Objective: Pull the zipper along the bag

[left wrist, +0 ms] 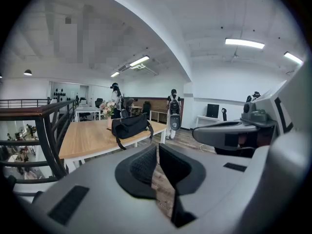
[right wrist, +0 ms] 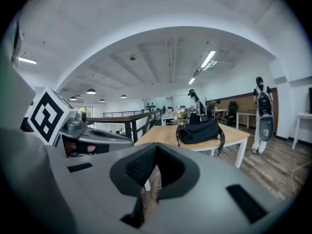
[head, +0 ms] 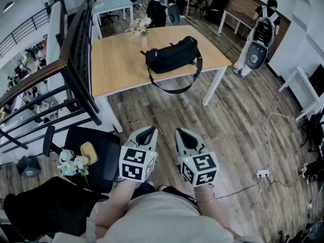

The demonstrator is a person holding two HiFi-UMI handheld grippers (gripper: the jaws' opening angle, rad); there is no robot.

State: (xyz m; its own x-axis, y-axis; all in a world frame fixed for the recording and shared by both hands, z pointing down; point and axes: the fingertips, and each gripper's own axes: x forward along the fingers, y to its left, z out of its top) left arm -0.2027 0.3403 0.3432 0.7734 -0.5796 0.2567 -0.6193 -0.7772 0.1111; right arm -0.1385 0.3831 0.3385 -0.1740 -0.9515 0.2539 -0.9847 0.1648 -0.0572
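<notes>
On the table (head: 114,67), well ahead, lay the bag (head: 172,54). Left gripper (head: 150,130) and right gripper (head: 181,132) were closed and empty. Best course was probably to approach, brace the bag with one, then pinch the zipper with the other.

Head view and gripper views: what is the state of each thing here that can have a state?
Bag: lies on the table; zipper too small to tell.
Strap: hangs over the table edge.
Vase: upright, beside the bag.
Left gripper: shut, empty.
Right gripper: shut, empty.
</notes>
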